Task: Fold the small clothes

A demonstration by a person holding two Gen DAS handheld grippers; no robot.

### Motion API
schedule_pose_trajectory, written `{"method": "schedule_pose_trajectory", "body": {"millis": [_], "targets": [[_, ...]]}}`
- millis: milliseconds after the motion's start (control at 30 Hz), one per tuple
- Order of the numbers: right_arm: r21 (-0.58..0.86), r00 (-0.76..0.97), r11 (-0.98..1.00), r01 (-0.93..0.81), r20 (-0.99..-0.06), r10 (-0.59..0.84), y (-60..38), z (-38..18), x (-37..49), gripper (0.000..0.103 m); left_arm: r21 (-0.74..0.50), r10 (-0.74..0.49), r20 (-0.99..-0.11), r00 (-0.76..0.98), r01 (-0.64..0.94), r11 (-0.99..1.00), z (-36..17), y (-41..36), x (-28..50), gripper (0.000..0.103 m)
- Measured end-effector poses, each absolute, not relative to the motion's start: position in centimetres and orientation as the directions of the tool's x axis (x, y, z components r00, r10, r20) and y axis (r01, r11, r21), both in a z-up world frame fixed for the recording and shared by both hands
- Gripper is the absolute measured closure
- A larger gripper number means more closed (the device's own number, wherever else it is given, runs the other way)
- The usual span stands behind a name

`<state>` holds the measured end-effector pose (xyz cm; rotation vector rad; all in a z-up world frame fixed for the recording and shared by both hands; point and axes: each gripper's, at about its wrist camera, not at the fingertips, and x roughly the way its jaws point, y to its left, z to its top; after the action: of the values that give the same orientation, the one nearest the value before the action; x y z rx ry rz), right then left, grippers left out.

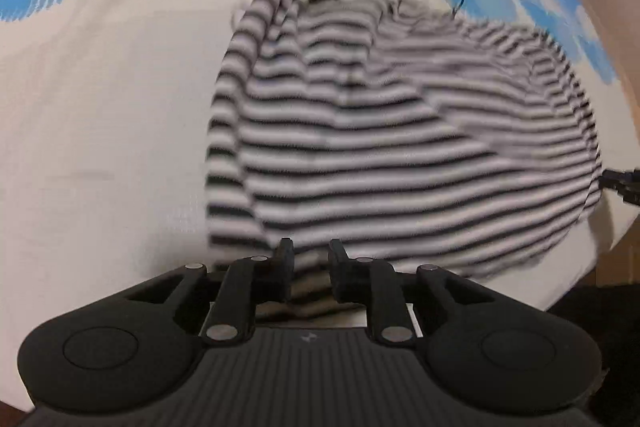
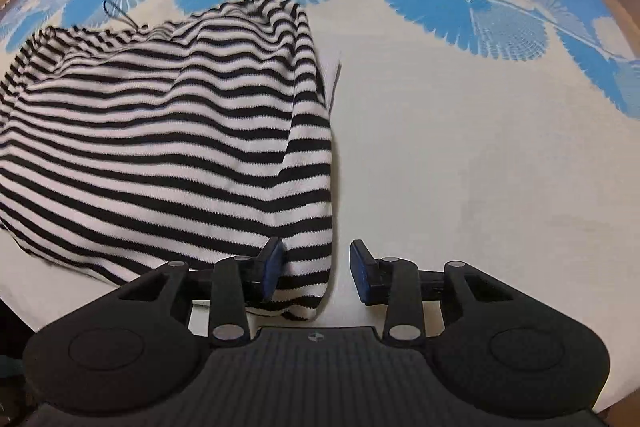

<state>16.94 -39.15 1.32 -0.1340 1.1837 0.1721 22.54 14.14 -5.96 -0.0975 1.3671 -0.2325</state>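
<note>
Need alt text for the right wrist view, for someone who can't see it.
The right gripper hangs open over the near corner of a black-and-white striped garment, which lies rumpled on a white and blue patterned cloth. Only its left finger overlaps the fabric.

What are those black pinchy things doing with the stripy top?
A person is folding a black-and-white striped top on a blue-and-white patterned sheet, a claw in each hand. The left claw has the top's near hem between its fingers. The right claw is open at the top's other near corner, gripping nothing.
</note>
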Motion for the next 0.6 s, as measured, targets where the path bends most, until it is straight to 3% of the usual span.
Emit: {"method": "schedule_pose_trajectory", "body": {"millis": [100, 267, 400, 500, 600], "targets": [[-0.100, 0.309, 0.958, -0.270, -0.951, -0.013, -38.1, -0.1, 16.2, 0.065, -0.170, -0.186, -0.972, 0.144, 0.115, 0.979, -6.6, 14.6, 22.2, 0.082], [-0.116, 0.430, 0.967, -0.228, -0.903, -0.007, -37.5, 3.1, 15.8, 0.065, -0.173, -0.199, -0.930, 0.310, 0.110, 0.979, -2.4, 15.5, 20.9, 0.079], [-0.105, 0.589, 0.988, -0.117, -0.808, -0.017, -37.7, 7.0, 14.9, 0.064, -0.171, -0.179, -0.848, 0.498, 0.062, 0.983, 3.1, 16.7, 19.5, 0.072], [-0.032, 0.700, 0.999, -0.036, -0.714, 0.003, -37.6, 10.1, 13.6, 0.063, -0.129, -0.117, -0.760, 0.639, 0.028, 0.991, 7.7, 16.9, 18.5, 0.057], [0.022, 0.768, 0.999, -0.024, -0.640, 0.033, -36.5, 12.1, 12.5, 0.059, -0.138, -0.097, -0.666, 0.740, 0.006, 0.990, 10.8, 17.0, 15.7, 0.050]]}}
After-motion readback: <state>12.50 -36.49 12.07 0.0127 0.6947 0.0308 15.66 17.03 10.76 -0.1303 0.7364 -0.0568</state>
